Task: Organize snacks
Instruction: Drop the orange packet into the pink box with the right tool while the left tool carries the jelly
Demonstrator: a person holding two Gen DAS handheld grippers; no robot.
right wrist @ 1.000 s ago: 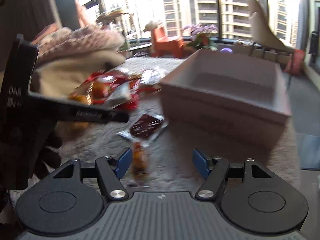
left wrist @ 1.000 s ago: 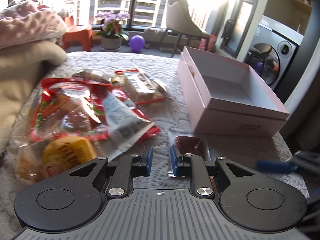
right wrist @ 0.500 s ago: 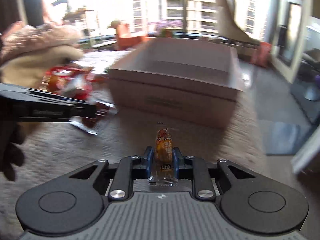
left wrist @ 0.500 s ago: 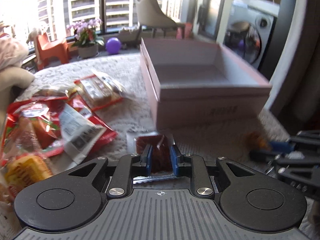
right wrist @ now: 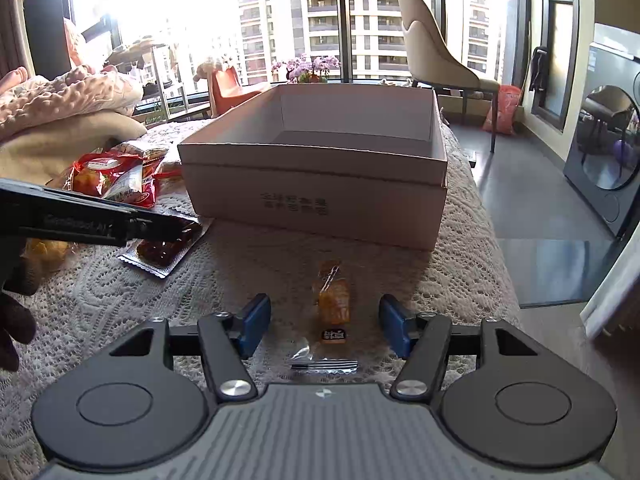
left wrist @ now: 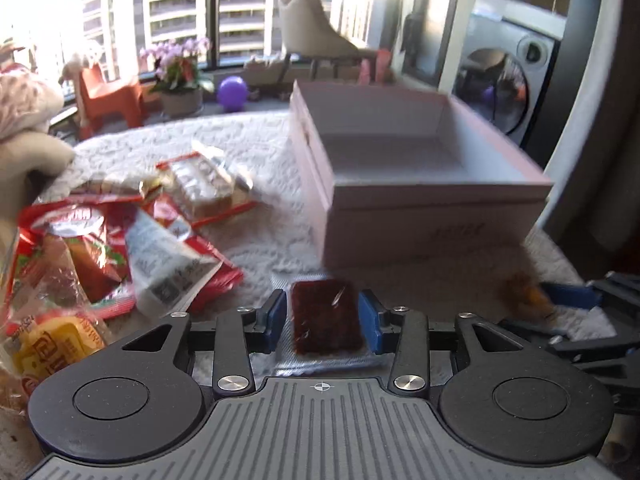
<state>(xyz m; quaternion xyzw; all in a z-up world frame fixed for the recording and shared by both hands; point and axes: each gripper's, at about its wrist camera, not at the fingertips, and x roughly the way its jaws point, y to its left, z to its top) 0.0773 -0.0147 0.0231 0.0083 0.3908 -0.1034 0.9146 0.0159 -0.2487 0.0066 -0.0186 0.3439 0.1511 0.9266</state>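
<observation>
Pink box [right wrist: 316, 196] on lace-covered bed [right wrist: 120, 304]: nothing visible inside, sorting barely begun. Snack pile [left wrist: 120, 240] left of box, untouched. Left tongs [left wrist: 323, 320] spread, flanking dark red packet [left wrist: 325, 314], level and low. Right tongs [right wrist: 324, 322] spread wide, straddling orange candy [right wrist: 334, 300] lying on bed.

Harsh daylight through rear windows [right wrist: 352, 20], blown out upper left | box [right wrist: 316, 184] shading the cloth in front | left wrist view motion-blurred, right wrist view sharp | fisheye bending at edges
</observation>
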